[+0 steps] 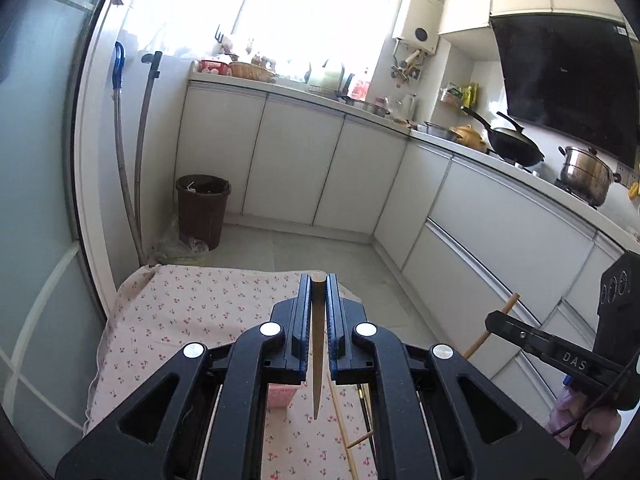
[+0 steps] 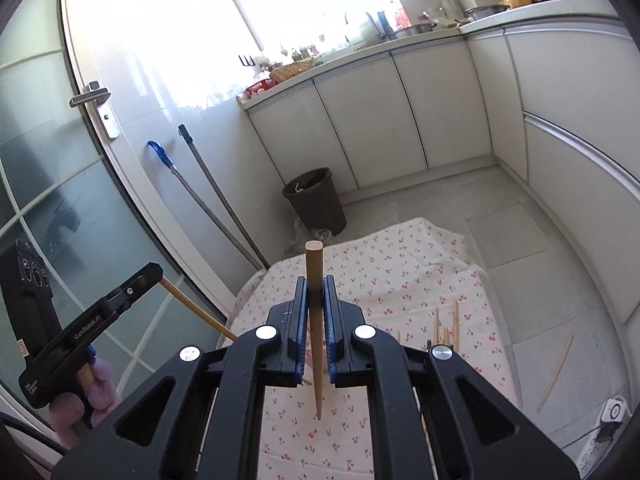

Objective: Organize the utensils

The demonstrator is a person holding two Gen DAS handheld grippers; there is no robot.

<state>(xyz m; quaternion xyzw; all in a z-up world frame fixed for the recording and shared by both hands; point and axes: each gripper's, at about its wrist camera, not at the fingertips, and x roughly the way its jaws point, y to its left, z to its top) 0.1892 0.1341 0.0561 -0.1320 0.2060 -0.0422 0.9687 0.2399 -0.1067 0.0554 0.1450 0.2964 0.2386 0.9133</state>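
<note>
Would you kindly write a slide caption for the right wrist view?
Right gripper shut on a wooden chopstick above a floral cloth, loose chopsticks lying beyond.

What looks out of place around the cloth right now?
One chopstick lies on the bare floor tiles, right of the floral cloth, apart from the loose chopsticks still on the cloth. It looks dropped or knocked off.

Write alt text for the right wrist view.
The right gripper is shut on a wooden chopstick, above a floral cloth with more chopsticks lying on it. At left, the left gripper holds another chopstick.
</note>
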